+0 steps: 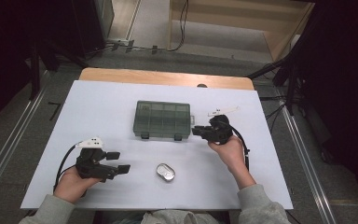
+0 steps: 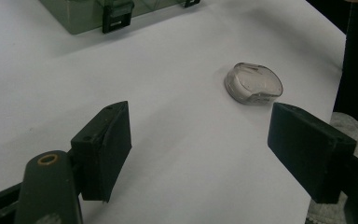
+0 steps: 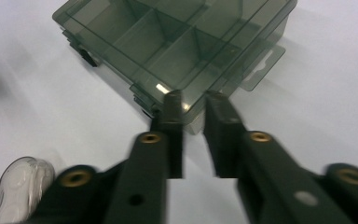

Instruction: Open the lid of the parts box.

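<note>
Two claws are at work over the white tabletop [image 1: 121, 100], each aimed at a different thing. The right claw [image 1: 196, 131] sits at the right-hand end of the smoky compartment box [image 1: 162, 120], which lies closed and flat near the middle of the tabletop, a little toward the far edge. In the right gripper view its jaws are drawn nearly together with only a narrow gap between them, their tips at the box's near corner [image 3: 186, 112]; whether they pinch the lid's lip or merely touch it I cannot tell, so its grip stays undecided. The left claw [image 1: 116, 161] hovers near the front-left part of the tabletop, jaws spread wide and holding nothing. Ahead of it lies the small clear oval case [image 2: 254, 84], resting alone near the front edge, well apart from the box.

The step in hand looks like bracing the box at its right end while the left claw lines up on the oval case. Next, I judge, the left claw must travel forward until the case sits between its jaws, then close gently across the narrow width, since the smooth rounded shell could squirt out. The black latches [image 2: 117, 17] on the box's front wall appear fastened, so the box needs opening before anything goes in.
</note>
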A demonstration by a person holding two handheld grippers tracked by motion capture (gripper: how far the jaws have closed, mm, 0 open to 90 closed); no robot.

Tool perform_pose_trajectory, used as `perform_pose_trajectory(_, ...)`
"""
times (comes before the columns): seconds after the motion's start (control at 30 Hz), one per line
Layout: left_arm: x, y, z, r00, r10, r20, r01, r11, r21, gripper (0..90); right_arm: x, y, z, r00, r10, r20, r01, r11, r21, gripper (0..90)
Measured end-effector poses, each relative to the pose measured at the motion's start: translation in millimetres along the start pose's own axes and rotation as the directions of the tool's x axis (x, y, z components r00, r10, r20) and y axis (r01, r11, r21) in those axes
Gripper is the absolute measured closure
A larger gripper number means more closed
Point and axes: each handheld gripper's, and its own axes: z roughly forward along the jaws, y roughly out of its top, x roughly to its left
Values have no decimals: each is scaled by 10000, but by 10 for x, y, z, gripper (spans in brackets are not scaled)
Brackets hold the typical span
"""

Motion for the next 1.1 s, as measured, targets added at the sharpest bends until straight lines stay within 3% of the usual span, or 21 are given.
perform_pose_trajectory(0.03,-3,0,-1,10000,-10,9,10,10000,-11,223,-10,-18,6,9999,70,-143,-69,10000,57,878)
perform_pose_trajectory(0.1,-4,-1,-5,10000,1,3,-1,10000,-27,223,-32,-52,37,9995,193,-269,-189,9997,183,879)
perform_pose_trajectory(0.6,-5,-1,-20,10000,58,-35,-59,9999,-91,223,-34,-161,220,9995,282,-118,-273,9975,655,878)
perform_pose_trajectory(1.1,-3,-3,-19,10000,61,-4,-61,10000,-44,223,-16,-163,228,9995,225,-219,-212,9979,617,878)
